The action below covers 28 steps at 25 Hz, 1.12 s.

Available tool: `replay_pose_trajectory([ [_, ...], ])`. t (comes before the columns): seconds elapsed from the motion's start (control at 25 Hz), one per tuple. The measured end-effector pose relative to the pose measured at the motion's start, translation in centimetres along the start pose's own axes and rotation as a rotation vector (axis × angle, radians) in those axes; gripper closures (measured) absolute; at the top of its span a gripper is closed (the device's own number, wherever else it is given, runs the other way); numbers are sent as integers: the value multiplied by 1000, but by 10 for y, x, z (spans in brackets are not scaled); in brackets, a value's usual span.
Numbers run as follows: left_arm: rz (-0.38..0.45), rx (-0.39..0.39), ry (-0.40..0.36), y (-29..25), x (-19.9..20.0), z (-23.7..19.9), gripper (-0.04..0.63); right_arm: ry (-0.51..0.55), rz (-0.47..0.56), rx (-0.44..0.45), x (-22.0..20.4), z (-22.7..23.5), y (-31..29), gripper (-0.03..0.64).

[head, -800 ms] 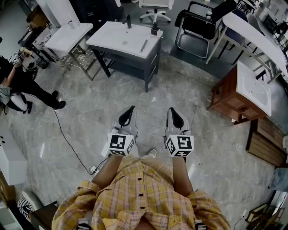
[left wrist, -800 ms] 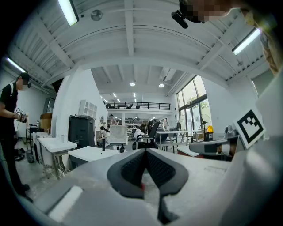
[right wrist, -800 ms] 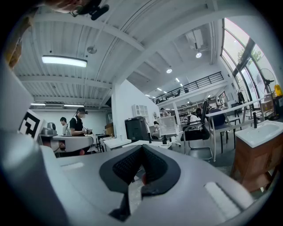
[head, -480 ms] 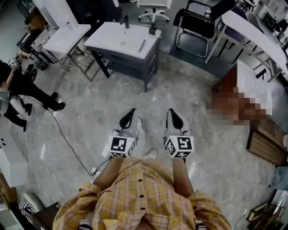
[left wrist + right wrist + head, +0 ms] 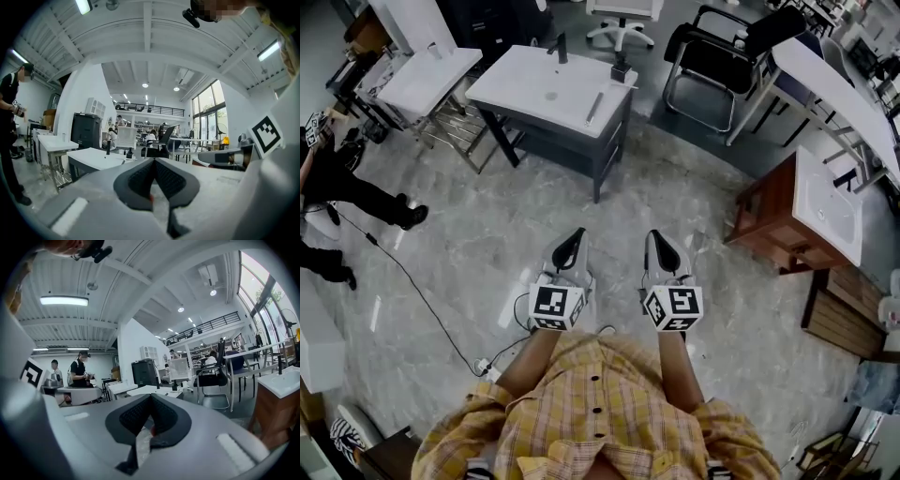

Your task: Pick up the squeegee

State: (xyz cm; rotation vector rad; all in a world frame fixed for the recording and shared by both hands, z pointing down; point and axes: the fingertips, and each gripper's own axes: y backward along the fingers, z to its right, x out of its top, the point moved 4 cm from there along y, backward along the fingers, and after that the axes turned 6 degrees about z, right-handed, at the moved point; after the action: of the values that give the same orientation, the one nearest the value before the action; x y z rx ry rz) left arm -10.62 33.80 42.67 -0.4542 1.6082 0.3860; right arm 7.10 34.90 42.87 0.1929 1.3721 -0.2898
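Unchanged: left tongs (image 5: 577, 232), right tongs (image 5: 655, 234) clenched, empty. Nearer now: sink table (image 5: 520, 89) with squeegee (image 5: 595, 107).

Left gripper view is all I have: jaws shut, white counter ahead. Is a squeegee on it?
Observer: Head view shows a slim grey bar, likely the squeegee, lying near the right edge of the counter, just short of a dark bottle.
Operator: Right gripper state?
Observer: The right gripper has its jaws shut with nothing between them.
Operator: Anything on the floor on the way there?
Observer: A black cable runs across the floor, off to the left of the left gripper, not on the straight line to the counter.
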Motion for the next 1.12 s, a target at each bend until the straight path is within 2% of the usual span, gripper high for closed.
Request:
replay_pose_trajectory([
  [0.4, -35, 16, 27, -135, 14, -84, 594, -1, -33, -12, 23, 39, -147, 615],
  [0.72, -55, -37, 25, -229, 29, -149, 594, -5, -39, -40, 34, 53, -262, 615],
  [1.12, -107, -42, 37, -306, 16, -190, 594, -28, -88, -62, 28, 82, -344, 615],
])
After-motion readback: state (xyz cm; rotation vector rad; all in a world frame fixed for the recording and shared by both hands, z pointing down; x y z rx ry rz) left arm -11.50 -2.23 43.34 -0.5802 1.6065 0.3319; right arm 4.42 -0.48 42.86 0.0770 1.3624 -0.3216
